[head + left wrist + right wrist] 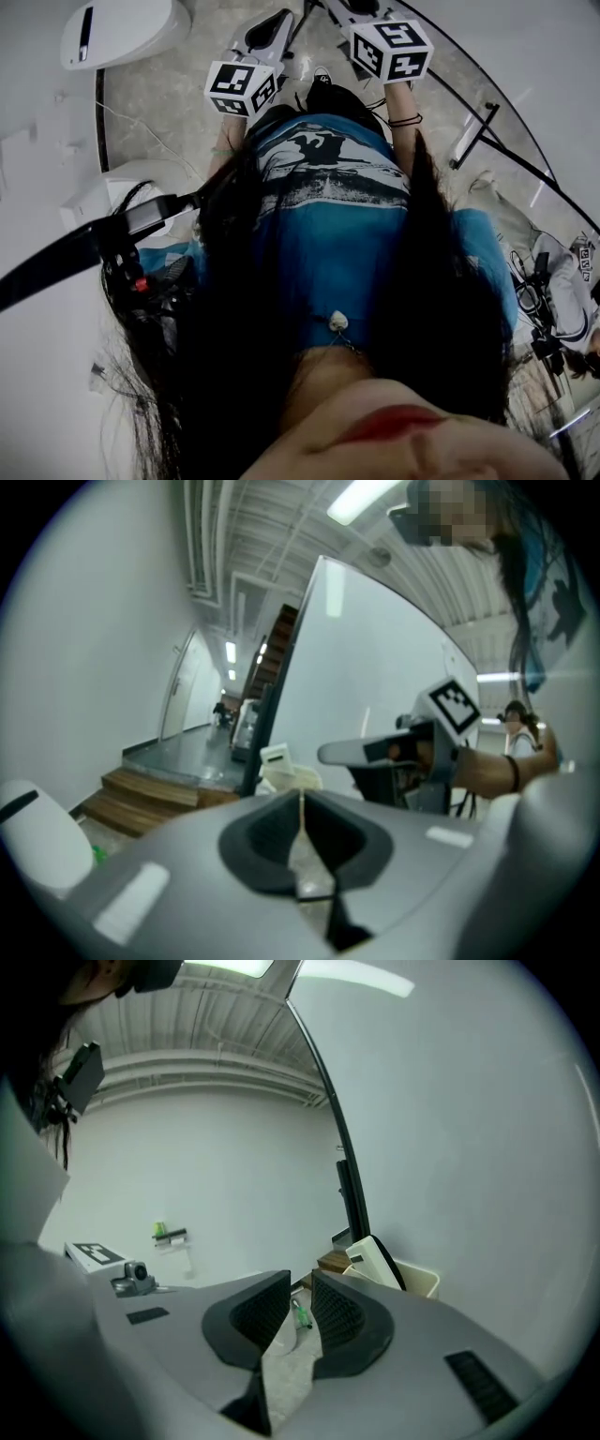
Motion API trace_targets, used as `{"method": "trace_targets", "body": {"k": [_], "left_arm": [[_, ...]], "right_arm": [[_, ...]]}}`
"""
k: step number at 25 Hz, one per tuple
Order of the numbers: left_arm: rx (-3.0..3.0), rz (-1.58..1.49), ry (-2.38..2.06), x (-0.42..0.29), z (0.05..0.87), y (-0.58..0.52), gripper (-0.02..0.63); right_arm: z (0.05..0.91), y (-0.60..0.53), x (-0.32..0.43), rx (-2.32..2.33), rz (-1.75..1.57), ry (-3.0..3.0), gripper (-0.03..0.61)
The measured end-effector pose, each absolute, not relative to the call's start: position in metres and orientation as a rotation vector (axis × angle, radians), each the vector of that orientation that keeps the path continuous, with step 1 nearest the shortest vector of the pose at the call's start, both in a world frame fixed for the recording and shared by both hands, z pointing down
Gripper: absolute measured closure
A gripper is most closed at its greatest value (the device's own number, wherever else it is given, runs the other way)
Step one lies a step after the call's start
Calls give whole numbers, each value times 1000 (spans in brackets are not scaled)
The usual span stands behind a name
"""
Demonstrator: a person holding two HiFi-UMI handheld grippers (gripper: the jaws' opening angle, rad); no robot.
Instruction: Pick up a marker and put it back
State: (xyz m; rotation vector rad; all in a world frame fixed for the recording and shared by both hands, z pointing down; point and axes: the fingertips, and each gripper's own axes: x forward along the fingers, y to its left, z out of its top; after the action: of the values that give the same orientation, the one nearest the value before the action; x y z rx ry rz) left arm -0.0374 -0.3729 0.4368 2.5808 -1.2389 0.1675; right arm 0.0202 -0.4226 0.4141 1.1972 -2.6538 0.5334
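Observation:
A green marker [300,1315] lies on the pale floor, seen in the right gripper view through the narrow gap between the jaws of my right gripper [301,1290]. Those jaws stand slightly open and hold nothing. My left gripper [300,801] is shut, its jaws meeting at the tips with nothing between them. In the head view both grippers are held out low in front of the person's body, the left one's marker cube [239,88] beside the right one's marker cube [392,49]. The marker does not show in the head view.
White walls [216,1176] rise ahead, one with a small ledge [170,1235] carrying something green. A white bin [398,1274] stands by a black post [349,1194]. Wooden steps [150,794] lie to the left. White rounded units [122,30] stand on the floor.

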Motion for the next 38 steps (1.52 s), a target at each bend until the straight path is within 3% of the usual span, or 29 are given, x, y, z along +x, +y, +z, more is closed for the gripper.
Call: {"method": "trace_targets", "body": {"k": [14, 27, 38], "left_arm": [[2675, 113, -1146, -51, 413, -290, 612], [2672, 89, -1020, -87, 426, -174, 612], [2665, 53, -965, -67, 421, -123, 612]], "right_arm": [[405, -301, -2, 1312, 730, -2701, 565], [432, -171, -37, 1428, 839, -2624, 568], [424, -117, -5, 1510, 904, -2577, 568]]}}
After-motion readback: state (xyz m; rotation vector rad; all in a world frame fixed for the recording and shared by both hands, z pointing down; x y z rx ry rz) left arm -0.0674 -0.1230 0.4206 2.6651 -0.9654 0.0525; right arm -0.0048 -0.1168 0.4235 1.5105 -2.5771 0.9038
